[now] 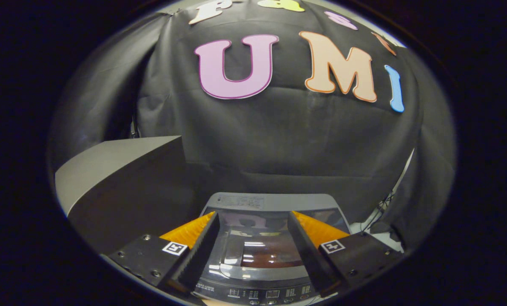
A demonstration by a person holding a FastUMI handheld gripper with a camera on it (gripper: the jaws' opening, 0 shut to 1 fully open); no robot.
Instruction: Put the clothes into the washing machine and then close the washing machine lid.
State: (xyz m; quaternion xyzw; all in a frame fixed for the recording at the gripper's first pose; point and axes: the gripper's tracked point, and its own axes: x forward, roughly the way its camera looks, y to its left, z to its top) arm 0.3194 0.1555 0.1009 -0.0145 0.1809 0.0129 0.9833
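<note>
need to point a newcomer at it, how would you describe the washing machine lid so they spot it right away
Start at the black cloth wall, then drop to the grey top-loading washing machine standing before it, right of a large grey box. Its lid is the dark glossy panel on top, lying closed between the open gripper fingers. It alone mirrors the lights, with the button strip nearer than it.

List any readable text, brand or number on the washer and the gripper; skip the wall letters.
Control panel of the washing machine: small markings, too small to read.
Sticker on its rear edge: blurred, unreadable.
Gripper, open over the lid with nothing between its fingers: a square coded marker on each side, no words.
No brand or number is legible.
</note>
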